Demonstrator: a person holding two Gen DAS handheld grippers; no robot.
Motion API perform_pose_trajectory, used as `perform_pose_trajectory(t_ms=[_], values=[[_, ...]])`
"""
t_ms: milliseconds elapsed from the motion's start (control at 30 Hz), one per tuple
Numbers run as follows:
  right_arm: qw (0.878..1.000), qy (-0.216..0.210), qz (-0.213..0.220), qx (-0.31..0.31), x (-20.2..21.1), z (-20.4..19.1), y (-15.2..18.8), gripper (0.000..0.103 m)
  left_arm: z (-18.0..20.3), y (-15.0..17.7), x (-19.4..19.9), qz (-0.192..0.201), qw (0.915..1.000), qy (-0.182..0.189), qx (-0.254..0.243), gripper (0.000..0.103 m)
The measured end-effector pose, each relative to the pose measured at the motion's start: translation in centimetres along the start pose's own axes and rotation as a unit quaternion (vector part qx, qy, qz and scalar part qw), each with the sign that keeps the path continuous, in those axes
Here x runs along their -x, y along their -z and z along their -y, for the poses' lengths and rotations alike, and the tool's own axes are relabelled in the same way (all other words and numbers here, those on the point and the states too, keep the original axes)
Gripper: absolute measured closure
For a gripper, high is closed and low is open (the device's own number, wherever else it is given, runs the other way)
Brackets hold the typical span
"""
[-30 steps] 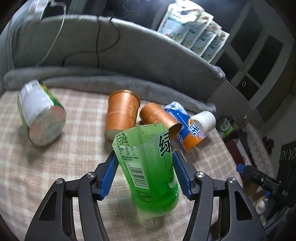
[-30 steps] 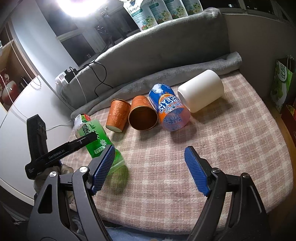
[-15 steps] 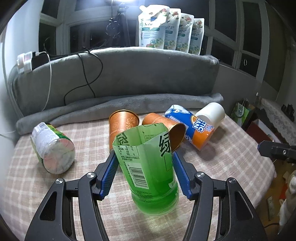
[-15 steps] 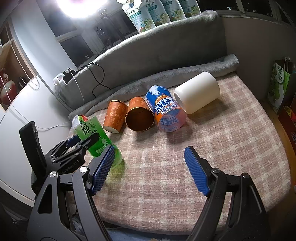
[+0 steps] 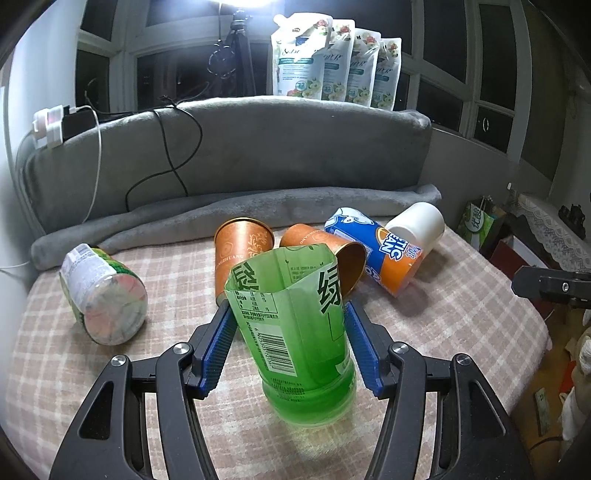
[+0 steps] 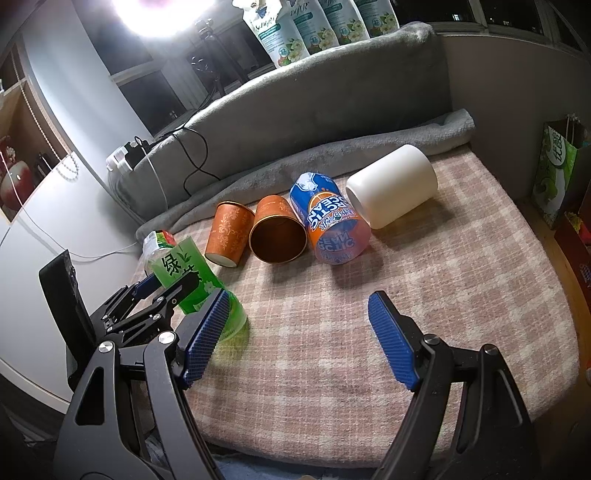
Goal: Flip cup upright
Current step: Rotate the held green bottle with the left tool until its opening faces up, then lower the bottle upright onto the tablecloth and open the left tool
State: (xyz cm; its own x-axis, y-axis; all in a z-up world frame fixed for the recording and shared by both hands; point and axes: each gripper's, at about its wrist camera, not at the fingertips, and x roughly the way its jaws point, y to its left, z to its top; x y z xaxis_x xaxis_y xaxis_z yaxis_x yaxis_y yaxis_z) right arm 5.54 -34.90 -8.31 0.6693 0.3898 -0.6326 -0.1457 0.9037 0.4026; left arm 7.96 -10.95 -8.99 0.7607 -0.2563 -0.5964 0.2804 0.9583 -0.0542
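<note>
Overhead, a lamp [image 5: 240, 2] glares on the checked blanket [image 5: 461, 314] and grey cushion [image 5: 277, 147].

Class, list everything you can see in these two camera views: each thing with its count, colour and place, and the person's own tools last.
Cut green bottle cup: one, clear green, upright on the checked cloth, between the left gripper's pads.
Orange paper cups: two, orange-brown; one mouth down, one lying on its side, mid-cloth.
Blue and orange cup: one, lying on its side beside the paper cups.
White cup: one, white, lying on its side, far right of the row.
Labelled clear cup: one, lying on its side, left of the cloth.
Checked cloth: one, pink and beige, covering the surface.
Grey blanket: one, behind the cups.
Refill pouches: four, white, on the blanket's top.
Left gripper: black, blue pads, around the green cup.
Right gripper: black, blue pads, open, empty.
</note>
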Motion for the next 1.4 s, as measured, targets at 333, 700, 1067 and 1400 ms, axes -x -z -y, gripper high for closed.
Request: perform_pose_trajectory(t_ms=[333,700,1067,1400], values=[[1.0,0.001,0.004,-0.002,0.3,-0.1,-0.1,0.023,0.6,0.7,0.9,0.003,0.9999,0.011,-0.01,0.044],[1.0,0.0,0.005,0.001,0.3,-0.5,0.1,0.023,1.3,1.1,1.4,-0.005,0.9994,0.031,-0.012,0.044],[1.0,0.007,0.005,0.011,0.2,-0.7,0.3,0.023,0.7,1.2,2.0,-0.013,0.9987,0.048,0.008,0.044],[0.999,0.014,0.009,0.035,-0.1,-1.7,0.3,0.023,0.0,1.4,2.9,-0.014,0.9981,0.057,0.017,0.031]])
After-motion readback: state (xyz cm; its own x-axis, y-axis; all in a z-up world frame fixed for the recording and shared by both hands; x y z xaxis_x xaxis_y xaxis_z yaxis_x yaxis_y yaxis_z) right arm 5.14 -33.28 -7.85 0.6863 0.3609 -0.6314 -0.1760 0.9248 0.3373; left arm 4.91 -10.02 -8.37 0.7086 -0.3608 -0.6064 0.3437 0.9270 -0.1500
